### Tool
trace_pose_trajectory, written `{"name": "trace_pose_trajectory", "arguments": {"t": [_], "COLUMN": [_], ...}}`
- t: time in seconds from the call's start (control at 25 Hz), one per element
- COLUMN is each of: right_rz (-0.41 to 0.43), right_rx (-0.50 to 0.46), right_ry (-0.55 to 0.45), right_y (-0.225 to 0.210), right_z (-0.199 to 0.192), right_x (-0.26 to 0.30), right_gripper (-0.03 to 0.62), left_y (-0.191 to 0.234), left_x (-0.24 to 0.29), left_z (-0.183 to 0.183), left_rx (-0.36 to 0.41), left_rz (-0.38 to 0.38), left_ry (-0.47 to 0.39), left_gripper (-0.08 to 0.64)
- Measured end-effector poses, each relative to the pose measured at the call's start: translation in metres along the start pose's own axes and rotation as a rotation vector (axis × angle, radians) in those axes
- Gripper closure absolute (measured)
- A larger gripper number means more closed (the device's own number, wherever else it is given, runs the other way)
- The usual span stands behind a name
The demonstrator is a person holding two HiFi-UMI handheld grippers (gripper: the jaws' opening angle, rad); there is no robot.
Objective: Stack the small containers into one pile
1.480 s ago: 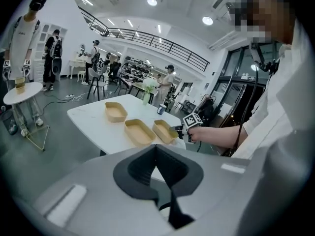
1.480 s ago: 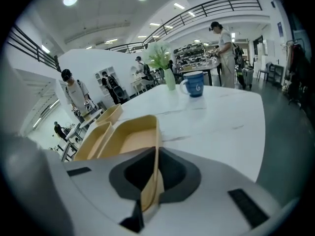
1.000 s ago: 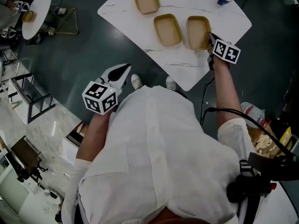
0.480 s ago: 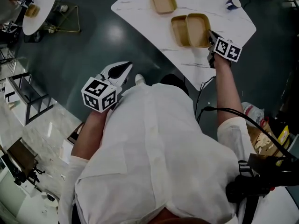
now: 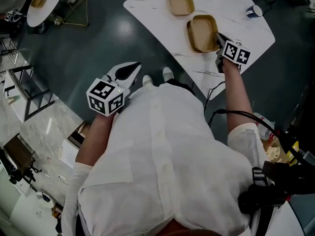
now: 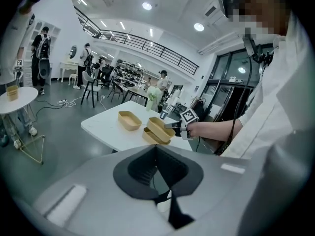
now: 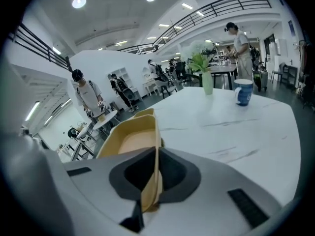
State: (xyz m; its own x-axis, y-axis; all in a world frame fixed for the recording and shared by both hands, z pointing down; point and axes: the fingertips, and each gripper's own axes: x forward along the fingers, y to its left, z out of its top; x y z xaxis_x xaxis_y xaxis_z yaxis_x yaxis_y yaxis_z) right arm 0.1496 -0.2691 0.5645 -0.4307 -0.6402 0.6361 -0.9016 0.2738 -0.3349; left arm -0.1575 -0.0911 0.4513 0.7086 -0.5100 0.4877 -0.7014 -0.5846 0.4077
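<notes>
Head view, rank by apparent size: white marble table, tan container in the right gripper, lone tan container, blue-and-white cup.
1. white marble table
2. tan container in the right gripper and lone tan container: alike, held one nearer the camera, so unranked
3. blue-and-white cup

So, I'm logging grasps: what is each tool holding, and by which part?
The right tool is shut on the thin wall of a tan container, gripping it at the rim on its near edge. The left tool is shut and holds nothing.
</notes>
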Motion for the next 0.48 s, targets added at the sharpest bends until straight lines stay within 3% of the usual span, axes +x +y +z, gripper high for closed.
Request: {"name": "trace_pose_trajectory", "arguments": {"t": [0.48], "right_rz": [0.002], "right_rx": [-0.030], "right_ry": [0.051], "right_y": [0.005], "right_z": [-0.019], "right_x": [0.013], "right_gripper": [0.575], "left_y": [0.000], "left_x": [0.012], "left_z": [0.013], "left_rx": [-0.005], "left_rz": [0.025], "left_ry": [0.001], "left_gripper": [0.554]}}
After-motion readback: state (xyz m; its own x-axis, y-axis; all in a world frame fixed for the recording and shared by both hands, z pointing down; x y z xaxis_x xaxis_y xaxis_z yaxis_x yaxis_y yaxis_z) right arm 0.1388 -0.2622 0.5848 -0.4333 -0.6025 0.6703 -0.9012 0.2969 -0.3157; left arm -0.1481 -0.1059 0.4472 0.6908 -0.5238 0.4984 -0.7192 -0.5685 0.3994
